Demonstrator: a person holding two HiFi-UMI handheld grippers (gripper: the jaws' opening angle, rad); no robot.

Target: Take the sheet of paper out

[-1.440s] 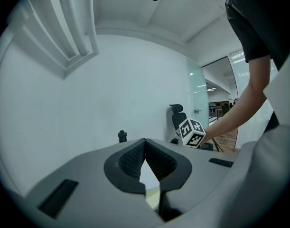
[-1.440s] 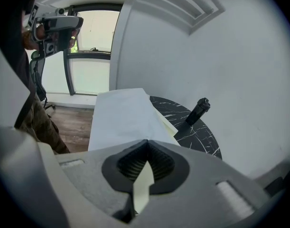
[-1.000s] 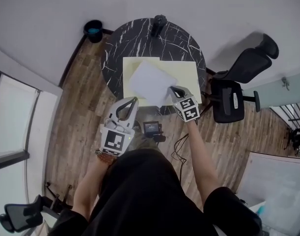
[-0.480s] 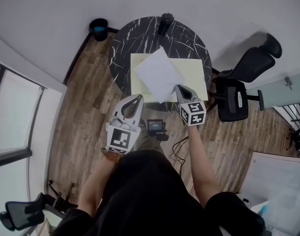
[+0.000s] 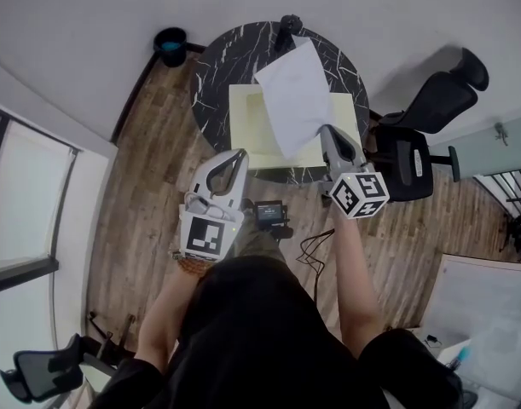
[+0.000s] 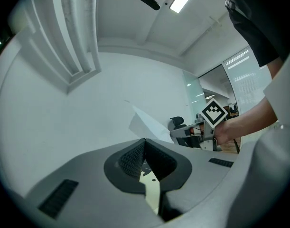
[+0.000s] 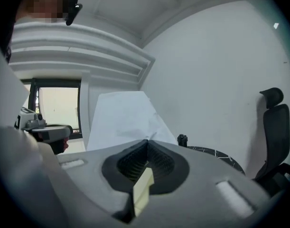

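A white sheet of paper [image 5: 298, 96] hangs in the air above an open yellow folder [image 5: 264, 139] that lies on the round black marble table [image 5: 217, 66]. My right gripper [image 5: 326, 129] is shut on the sheet's near corner and holds it clear of the folder. In the right gripper view the sheet [image 7: 121, 120] rises from the closed tips of that gripper [image 7: 147, 140]. My left gripper [image 5: 239, 154] hovers at the folder's near left corner, its jaws together with nothing seen between them. In the left gripper view its tips [image 6: 145, 140] meet, with the sheet [image 6: 147, 125] beyond.
A black office chair [image 5: 413, 135] stands right of the table. A black bin [image 5: 170, 45] sits on the wooden floor at the far left. A dark upright object [image 5: 287, 25] is at the table's far edge. A small black device [image 5: 269, 213] and a cable lie below the near edge.
My right gripper has risen and carried the sheet up off the folder, so the sheet now stands steeper and farther back. My left gripper has drifted slightly up toward the table.
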